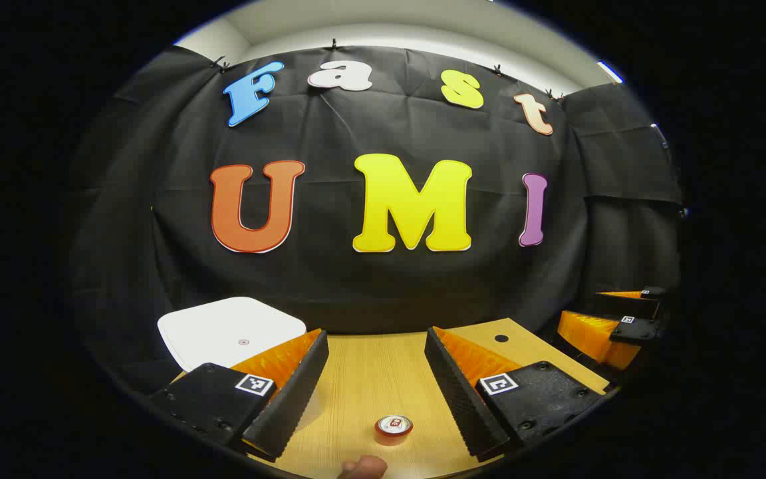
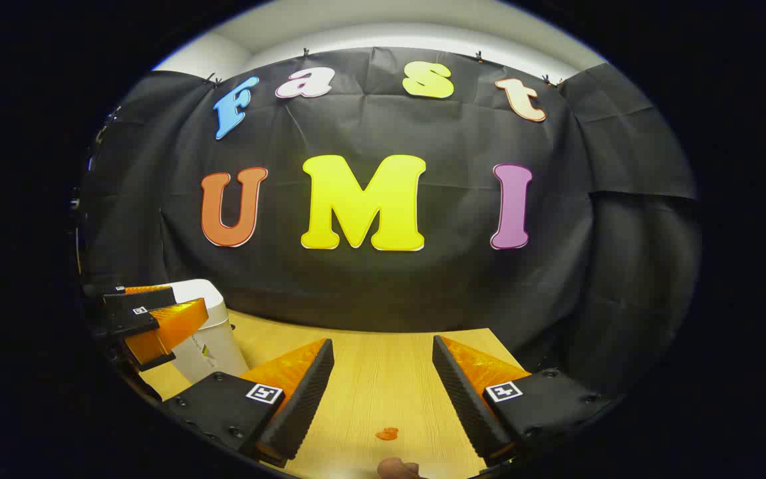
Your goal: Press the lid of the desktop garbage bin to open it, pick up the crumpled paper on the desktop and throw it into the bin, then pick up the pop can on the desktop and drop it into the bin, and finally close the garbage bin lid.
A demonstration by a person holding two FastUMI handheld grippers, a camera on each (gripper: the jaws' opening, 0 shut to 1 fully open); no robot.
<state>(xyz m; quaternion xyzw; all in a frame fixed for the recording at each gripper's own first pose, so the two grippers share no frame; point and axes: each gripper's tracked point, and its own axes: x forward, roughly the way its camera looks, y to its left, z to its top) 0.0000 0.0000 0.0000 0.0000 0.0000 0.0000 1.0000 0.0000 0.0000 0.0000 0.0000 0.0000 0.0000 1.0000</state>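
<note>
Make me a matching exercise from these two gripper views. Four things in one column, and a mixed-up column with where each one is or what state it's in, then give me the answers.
Things:
1. garbage bin lid
2. pop can
3. left gripper
4. hole

Places or states:
A. open, holding nothing
B. dark and round, in the tabletop, past the gripper's right-hand finger
C. white, lying flat, far left in the left gripper view
D. standing upright on the wood, low in the gap between the fingers, untouched

Pairs: 1-C, 2-D, 3-A, 4-B
</note>
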